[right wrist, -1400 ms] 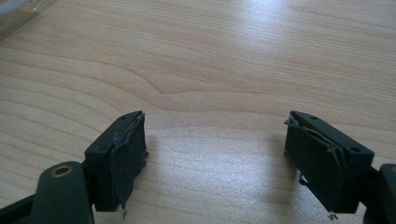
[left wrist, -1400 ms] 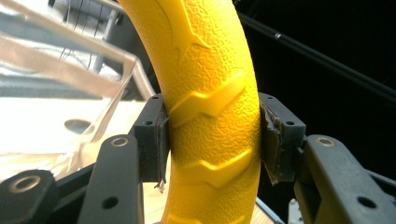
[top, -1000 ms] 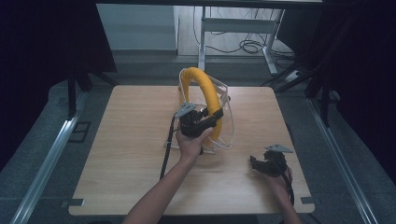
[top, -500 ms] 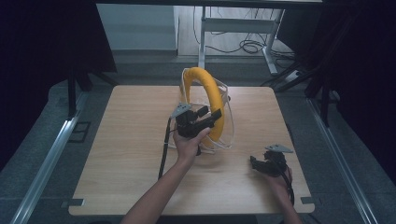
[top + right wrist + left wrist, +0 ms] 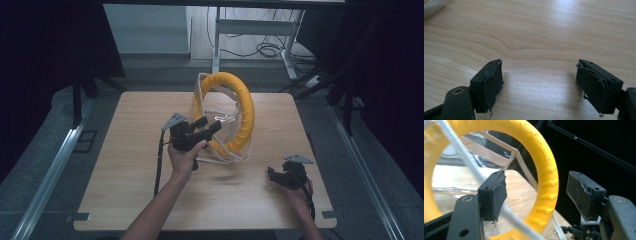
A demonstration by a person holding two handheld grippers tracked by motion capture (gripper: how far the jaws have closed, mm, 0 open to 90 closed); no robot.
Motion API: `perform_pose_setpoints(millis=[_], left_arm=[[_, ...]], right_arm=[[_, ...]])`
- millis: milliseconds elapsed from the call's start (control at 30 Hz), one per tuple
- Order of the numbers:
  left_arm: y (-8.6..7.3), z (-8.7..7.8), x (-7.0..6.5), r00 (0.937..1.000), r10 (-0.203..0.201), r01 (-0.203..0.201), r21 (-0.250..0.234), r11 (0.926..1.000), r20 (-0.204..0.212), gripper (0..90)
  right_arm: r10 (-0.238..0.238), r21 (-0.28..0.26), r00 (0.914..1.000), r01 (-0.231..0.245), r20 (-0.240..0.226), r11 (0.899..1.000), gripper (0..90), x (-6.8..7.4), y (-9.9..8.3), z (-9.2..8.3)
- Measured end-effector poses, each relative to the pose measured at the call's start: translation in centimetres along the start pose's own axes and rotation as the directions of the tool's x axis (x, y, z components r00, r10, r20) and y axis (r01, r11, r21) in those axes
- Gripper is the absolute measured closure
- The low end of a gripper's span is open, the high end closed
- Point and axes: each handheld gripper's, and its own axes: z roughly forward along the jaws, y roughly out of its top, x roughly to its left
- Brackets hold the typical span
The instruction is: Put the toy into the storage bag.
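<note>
A yellow ring (image 5: 245, 107) stands upright on the wooden table (image 5: 130, 150), inside a clear plastic bag (image 5: 222, 142) with white edging. My left gripper (image 5: 210, 125) is just left of the bag, pointing at it. Its jaws have just been opening. In the left gripper view the yellow ring (image 5: 549, 182) runs across the gap of my left gripper (image 5: 536, 192), and neither pad presses on it. A blurred white strap (image 5: 461, 152) crosses close in front. My right gripper (image 5: 274, 176) rests near the front right of the table. In its own view my right gripper (image 5: 539, 82) is open over bare wood.
The left gripper's black cable (image 5: 159, 165) trails toward the front edge. Metal rails (image 5: 50, 170) run along the floor on both sides. A desk frame with loose cables (image 5: 265, 50) stands behind the table. Dark curtains hang left and right.
My left gripper has drawn back to the left from the bag and its jaws now stand apart. The ring stays upright in its bag. The right hand has not moved.
</note>
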Motion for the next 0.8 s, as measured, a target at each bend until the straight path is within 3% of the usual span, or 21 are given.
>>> perform_pose_setpoints(millis=[433,800], left_arm=[[-1.6,-4.4,1.7,0.9974,0.069,-0.067,0.102,0.9925,-0.021,32.5],[-3.7,-8.2,3.7,0.9958,0.077,-0.067,0.167,0.9837,-0.05,32.3]], right_arm=[[0.001,-0.001,1.0,-0.001,0.001,1.0,21.7,0.0,0.0,0.0],[-0.001,-0.002,1.0,0.001,0.004,1.0,21.8,0.0,0.0,0.0]])
